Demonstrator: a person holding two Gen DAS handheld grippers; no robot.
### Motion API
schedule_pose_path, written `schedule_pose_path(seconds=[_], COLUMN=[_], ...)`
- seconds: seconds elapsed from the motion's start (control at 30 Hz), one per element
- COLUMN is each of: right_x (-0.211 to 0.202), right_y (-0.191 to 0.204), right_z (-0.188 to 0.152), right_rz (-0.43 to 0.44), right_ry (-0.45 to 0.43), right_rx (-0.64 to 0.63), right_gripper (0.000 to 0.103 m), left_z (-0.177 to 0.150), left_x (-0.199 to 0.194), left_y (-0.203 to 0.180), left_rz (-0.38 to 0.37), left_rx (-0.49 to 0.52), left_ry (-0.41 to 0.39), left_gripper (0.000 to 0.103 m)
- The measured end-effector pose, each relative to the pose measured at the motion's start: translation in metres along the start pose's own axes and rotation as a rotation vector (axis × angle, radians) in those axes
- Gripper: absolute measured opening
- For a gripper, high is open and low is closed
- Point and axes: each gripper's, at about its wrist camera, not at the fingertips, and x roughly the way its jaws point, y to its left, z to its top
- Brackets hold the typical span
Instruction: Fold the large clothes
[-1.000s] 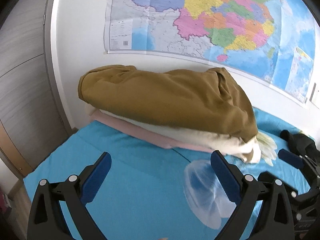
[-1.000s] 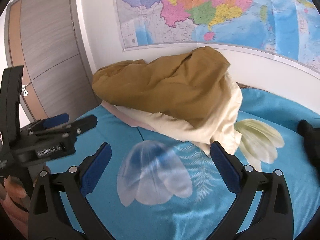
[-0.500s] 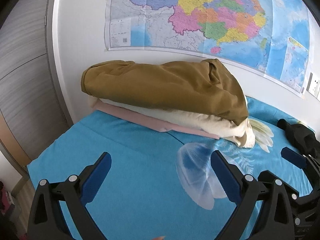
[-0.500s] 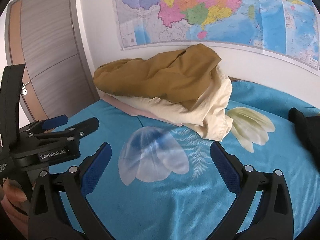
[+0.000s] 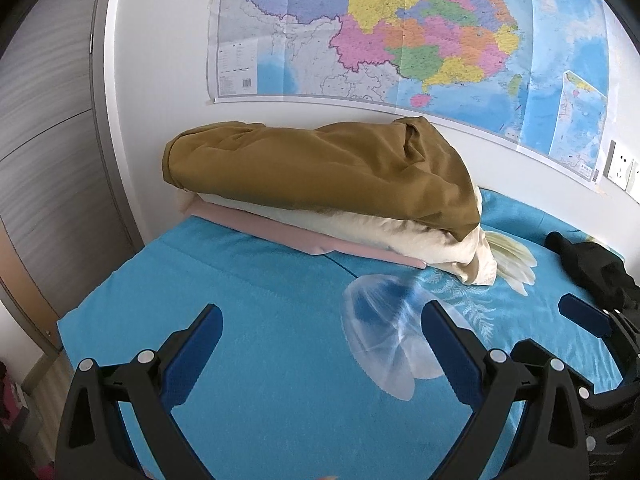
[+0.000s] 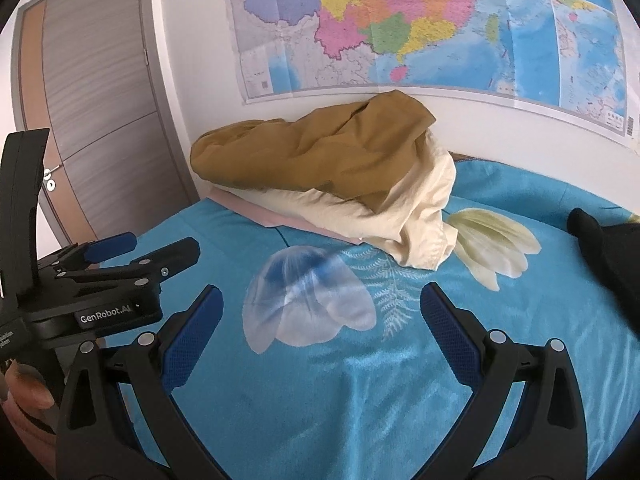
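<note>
A stack of folded clothes lies against the far wall on the blue bed: a brown garment (image 5: pixel 320 176) (image 6: pixel 316 152) on top, a cream one (image 5: pixel 400 236) (image 6: pixel 416 208) under it, a pink one (image 5: pixel 280 226) at the bottom. A black garment (image 5: pixel 592 264) (image 6: pixel 612 248) lies crumpled at the right. My left gripper (image 5: pixel 320 344) is open and empty above the bed, well short of the stack. My right gripper (image 6: pixel 320 320) is open and empty, over the flower print. The left gripper's body also shows at the left of the right wrist view (image 6: pixel 100 280).
The blue bedsheet (image 5: pixel 260 320) (image 6: pixel 400 380) with flower prints covers the bed. A map (image 5: pixel 400 32) hangs on the white wall behind the stack. A grey door (image 6: pixel 96 120) stands at the left. A wall socket (image 5: pixel 618 170) is at the right.
Both grippers have drawn back from the clothes stack, which now looks smaller and farther. Both stay open and empty. More of the black garment shows at the right.
</note>
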Motion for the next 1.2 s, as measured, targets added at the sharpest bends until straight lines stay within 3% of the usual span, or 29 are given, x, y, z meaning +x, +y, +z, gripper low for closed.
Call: schedule_pose_path(seconds=[1.2], right_x=[-0.0043], right_y=[0.0037], right_z=[-0.0044], right_rz=[-0.001], right_ry=[-0.005], right_rx=[0.006], right_gripper=[0.097], left_z=[-0.0035], left_x=[-0.0084], left_y=[-0.0028], left_rz=[0.003], left_rx=[0.017], left_ry=[-0.009], left_gripper=[0.096])
